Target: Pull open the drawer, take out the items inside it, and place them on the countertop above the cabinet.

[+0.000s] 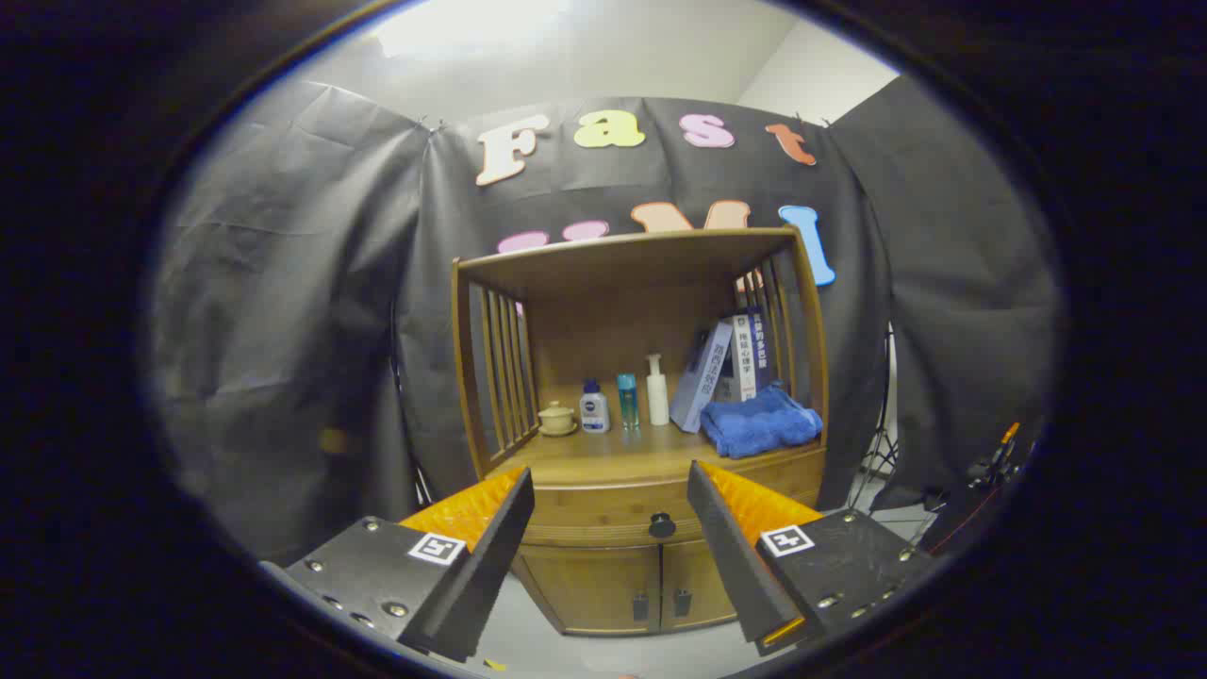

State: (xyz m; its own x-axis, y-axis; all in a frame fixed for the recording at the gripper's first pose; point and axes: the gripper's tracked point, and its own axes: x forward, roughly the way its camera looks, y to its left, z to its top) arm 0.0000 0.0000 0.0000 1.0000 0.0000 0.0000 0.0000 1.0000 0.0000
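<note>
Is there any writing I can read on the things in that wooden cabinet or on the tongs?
Books: spine print, too blurred to read.
White bottle: label too small to read.
Tongs, open, drawer knob ahead between them: square black-and-white markers, no words.

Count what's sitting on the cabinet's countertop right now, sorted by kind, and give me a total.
Bottles: 3, the white-and-blue bottle, teal bottle, white pump bottle
Books: 3, the leaning books
Towels: 1, the blue towel
Lidded cups: 1, the small cup
Total: 8
The gripper is open, well short of the drawer knob.
</note>
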